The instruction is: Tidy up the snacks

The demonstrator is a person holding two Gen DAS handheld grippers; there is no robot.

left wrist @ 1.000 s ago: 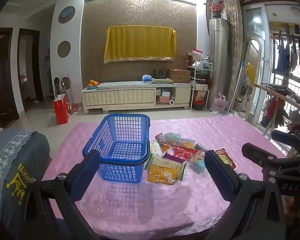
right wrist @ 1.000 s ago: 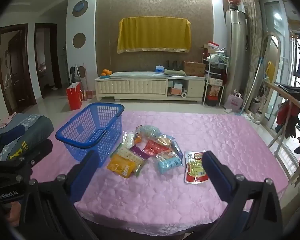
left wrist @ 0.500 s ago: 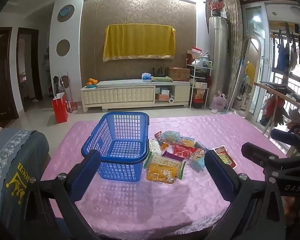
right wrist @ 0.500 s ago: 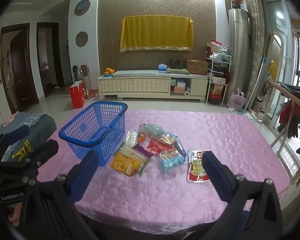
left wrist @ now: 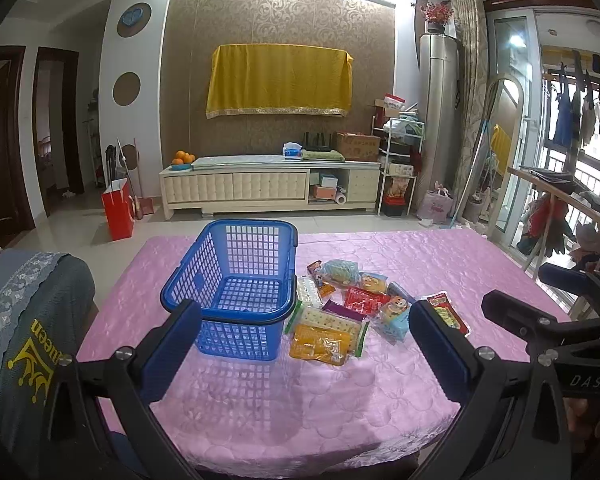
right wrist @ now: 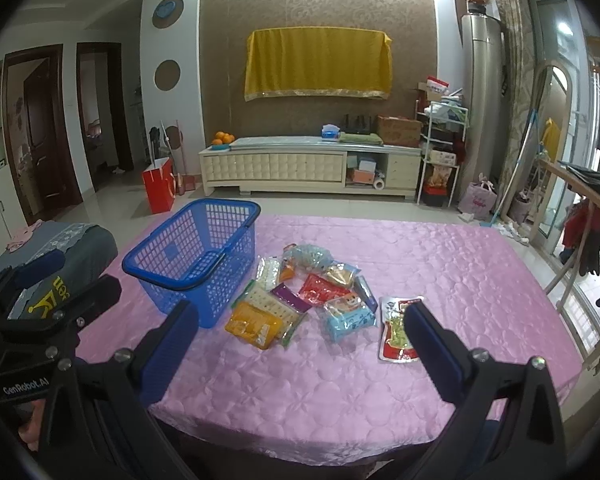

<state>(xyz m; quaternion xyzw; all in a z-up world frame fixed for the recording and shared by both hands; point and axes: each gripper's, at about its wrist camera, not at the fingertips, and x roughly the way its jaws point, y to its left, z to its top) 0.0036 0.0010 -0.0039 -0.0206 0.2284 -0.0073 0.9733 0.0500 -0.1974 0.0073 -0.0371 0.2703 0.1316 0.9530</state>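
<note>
- My left gripper (left wrist: 304, 344) sits low in the frame, jaws spread wide, gripping nothing.
- My right gripper (right wrist: 298, 344) is the same: wide apart and empty.
- The blue basket (right wrist: 196, 256) stands left of centre on the pink tablecloth (right wrist: 440, 264), nothing in it.
- The snack packets (right wrist: 300, 296) lie heaped just right of the basket; a red-edged packet (right wrist: 396, 330) lies slightly apart, further right.

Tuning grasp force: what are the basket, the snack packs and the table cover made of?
Blue lattice basket: looks like rigid moulded plastic, with gridded walls.
Pile of snack packets: thin glossy plastic film, crinkled and shiny.
Pink quilted table cover: seemingly satin-like fabric with a stitched pattern and soft sheen.
</note>
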